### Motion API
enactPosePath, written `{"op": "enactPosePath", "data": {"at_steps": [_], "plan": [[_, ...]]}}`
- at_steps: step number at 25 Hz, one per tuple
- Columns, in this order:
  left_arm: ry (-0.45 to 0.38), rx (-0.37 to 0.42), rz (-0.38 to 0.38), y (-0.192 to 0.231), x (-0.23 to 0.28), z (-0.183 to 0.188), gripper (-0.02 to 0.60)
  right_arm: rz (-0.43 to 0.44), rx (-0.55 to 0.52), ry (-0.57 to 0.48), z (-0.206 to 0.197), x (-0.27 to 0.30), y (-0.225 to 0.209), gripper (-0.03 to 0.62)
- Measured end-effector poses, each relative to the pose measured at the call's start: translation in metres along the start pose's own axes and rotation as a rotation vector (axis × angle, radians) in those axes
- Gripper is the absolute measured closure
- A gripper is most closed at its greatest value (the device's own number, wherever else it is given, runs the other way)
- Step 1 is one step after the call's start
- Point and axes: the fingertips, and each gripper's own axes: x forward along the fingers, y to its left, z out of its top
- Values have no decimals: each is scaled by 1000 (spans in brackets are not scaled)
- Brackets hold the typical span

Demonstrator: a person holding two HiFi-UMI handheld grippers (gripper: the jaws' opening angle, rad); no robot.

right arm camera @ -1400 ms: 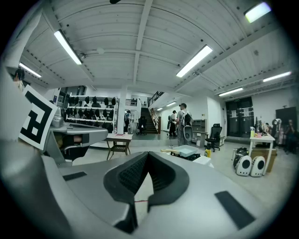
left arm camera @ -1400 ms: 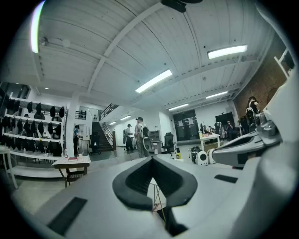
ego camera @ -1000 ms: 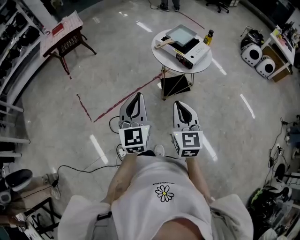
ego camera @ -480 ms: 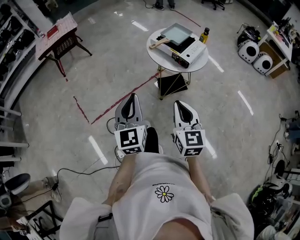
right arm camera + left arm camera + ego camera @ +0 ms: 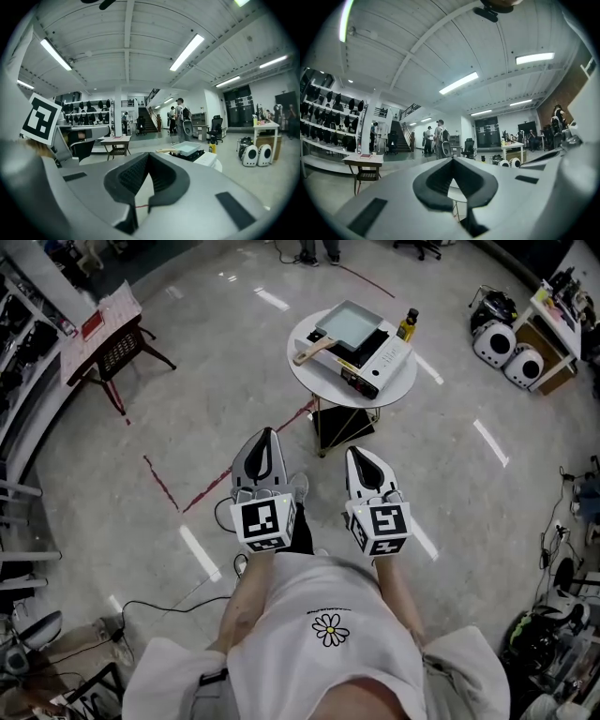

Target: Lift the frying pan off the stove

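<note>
Looks like approach step: left tool (image 5: 269,431) and right tool (image 5: 360,452) both closed, empty; frying pan (image 5: 349,322) sits on stove (image 5: 382,358) on bench (image 5: 307,372) at 12 o'clock, well apart; next likely needs closing in, opening one tool, aligning on handle (image 5: 309,352) pointing 8 o'clock.

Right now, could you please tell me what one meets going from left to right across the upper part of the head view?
small wooden table → frying pan → yellow bottle → pair of white round devices

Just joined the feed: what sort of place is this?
Likely an open lab or workshop hall, not a kitchen: wall shelves of gear, a bare polished floor, and the portable stove with its frying pan staged on a small round table.
</note>
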Motion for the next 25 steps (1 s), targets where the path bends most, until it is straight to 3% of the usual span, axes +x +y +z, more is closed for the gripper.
{"op": "enactPosePath", "data": {"at_steps": [5, 13, 20, 25], "plan": [[0, 8, -31, 16, 59, 7, 581, -4, 15, 4, 16, 55, -11, 591], [34, -11, -82, 54, 162, 6, 581, -100, 55, 18, 44, 149, -58, 591], [27, -3, -138, 89, 247, 13, 581, -142, 22, 45, 64, 232, -79, 591], [27, 9, -139, 106, 280, 8, 581, -156, 7, 55, 70, 268, -90, 591]]}}
